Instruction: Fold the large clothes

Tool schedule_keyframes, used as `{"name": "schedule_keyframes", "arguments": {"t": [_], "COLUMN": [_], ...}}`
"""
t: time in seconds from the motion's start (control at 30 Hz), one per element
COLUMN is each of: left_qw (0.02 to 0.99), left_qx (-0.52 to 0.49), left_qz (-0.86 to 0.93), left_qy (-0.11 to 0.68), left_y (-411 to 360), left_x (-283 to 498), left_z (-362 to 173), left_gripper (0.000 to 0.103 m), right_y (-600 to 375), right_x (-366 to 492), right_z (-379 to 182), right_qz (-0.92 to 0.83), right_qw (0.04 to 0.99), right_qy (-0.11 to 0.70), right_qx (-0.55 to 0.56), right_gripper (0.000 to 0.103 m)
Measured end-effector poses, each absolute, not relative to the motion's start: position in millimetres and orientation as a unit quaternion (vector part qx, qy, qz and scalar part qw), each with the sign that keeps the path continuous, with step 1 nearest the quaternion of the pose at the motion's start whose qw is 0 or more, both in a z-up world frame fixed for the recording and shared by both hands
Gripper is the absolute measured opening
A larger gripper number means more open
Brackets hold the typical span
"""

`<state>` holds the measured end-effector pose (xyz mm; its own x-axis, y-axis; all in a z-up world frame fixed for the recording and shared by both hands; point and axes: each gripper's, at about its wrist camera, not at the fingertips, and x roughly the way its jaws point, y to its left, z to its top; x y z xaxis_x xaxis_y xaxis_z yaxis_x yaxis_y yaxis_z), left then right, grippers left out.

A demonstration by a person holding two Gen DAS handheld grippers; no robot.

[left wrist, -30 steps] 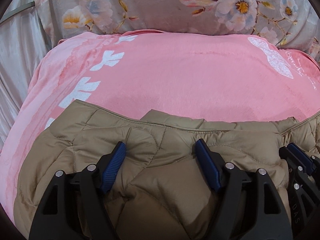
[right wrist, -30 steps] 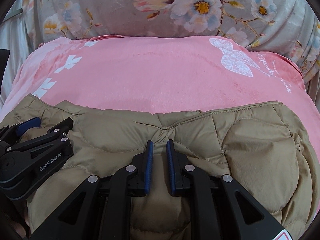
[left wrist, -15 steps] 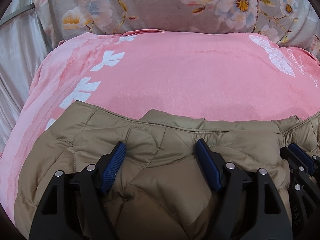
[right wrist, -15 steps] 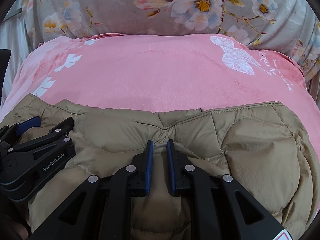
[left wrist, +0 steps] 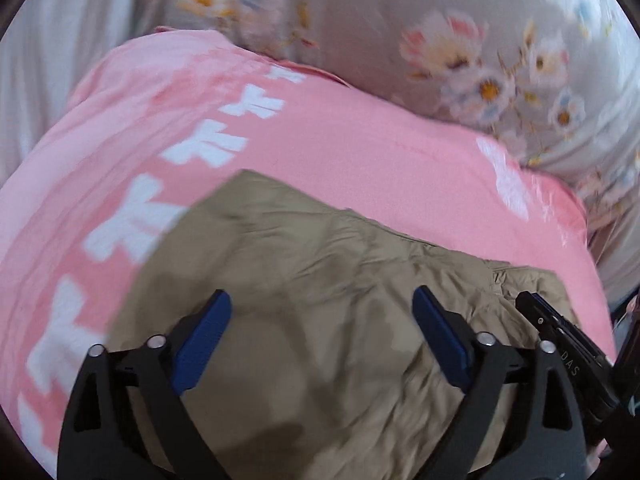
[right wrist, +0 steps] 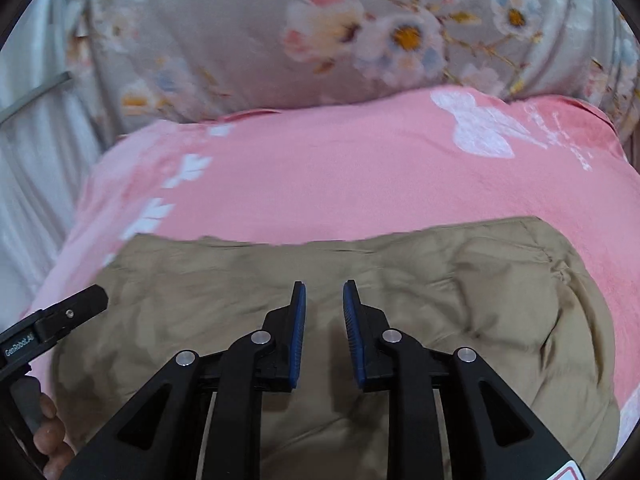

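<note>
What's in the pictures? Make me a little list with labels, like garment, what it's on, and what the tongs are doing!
garment: puffy tan jacket, folded into a bundle
lying on: pink blanket with white prints
behind it: grey flowered fabric
left tongs: open wide, over the jacket, gripping nothing
right tongs: slightly open, a small gap between the blue pads, over the jacket, nothing between them
picture quality: left view blurry
</note>
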<state>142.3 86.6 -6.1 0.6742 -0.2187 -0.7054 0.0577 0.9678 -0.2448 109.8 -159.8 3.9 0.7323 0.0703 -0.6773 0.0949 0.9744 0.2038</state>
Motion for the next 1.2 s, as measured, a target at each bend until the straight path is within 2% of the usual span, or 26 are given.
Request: {"name": "schedule_keyframes", "arguments": {"t": [0.1, 0.3, 0.43, 0.53, 0.6, 0.87, 0.9, 0.97, 1.0, 1.07, 1.1, 1.13, 1.17, 1.2], "left_qw": [0.908, 0.879, 0.869, 0.845, 0.854, 0.854, 0.849, 0.843, 0.846, 0.853, 0.860, 0.865, 0.868, 0.871], "left_qx": [-0.127, -0.192, -0.211, -0.266, -0.253, -0.247, -0.258, -0.263, -0.261, -0.256, -0.250, -0.245, -0.240, -0.237], "left_qz": [-0.046, -0.011, -0.002, -0.019, -0.017, -0.039, -0.057, -0.075, -0.074, -0.072, -0.072, -0.077, -0.086, -0.100], "left_qy": [0.396, 0.436, 0.447, 0.463, 0.455, 0.456, 0.458, 0.463, 0.459, 0.448, 0.439, 0.432, 0.426, 0.418], "left_y": [134, 194, 205, 208, 201, 176, 171, 164, 159, 155, 153, 150, 147, 142], "left_x": [107, 72, 58, 56, 56, 73, 75, 77, 76, 73, 70, 68, 66, 65], "left_z": [-7, -42, -59, -77, -79, -79, -78, -74, -67, -56, -45, -38, -29, -18], "left_gripper": [0.093, 0.093, 0.093, 0.094, 0.098, 0.096, 0.094, 0.078, 0.073, 0.054, 0.047, 0.034, 0.028, 0.026], "right_y": [-124, -104, -102, -99, -98, -98, -99, -98, -98, -99, -99, -100, -101, -103], "right_x": [103, 104, 105, 106, 105, 105, 105, 105, 105, 105, 105, 105, 104, 103], "right_z": [0, -33, -42, -45, -45, -44, -44, -43, -43, -43, -42, -42, -41, -40], "right_qz": [0.018, -0.001, -0.001, -0.008, -0.009, -0.010, -0.009, -0.009, -0.009, -0.008, -0.007, -0.005, -0.003, 0.001], "right_qw": [0.925, 0.924, 0.921, 0.921, 0.921, 0.922, 0.922, 0.922, 0.922, 0.922, 0.922, 0.923, 0.923, 0.924], "right_qy": [0.369, 0.378, 0.387, 0.388, 0.388, 0.387, 0.386, 0.386, 0.386, 0.385, 0.385, 0.384, 0.383, 0.380], "right_qx": [0.086, 0.053, 0.038, 0.026, 0.023, 0.022, 0.023, 0.024, 0.026, 0.030, 0.032, 0.034, 0.038, 0.045], "right_gripper": [0.021, 0.022, 0.022, 0.022, 0.022, 0.022, 0.022, 0.022, 0.022, 0.022, 0.022, 0.022, 0.022, 0.022]}}
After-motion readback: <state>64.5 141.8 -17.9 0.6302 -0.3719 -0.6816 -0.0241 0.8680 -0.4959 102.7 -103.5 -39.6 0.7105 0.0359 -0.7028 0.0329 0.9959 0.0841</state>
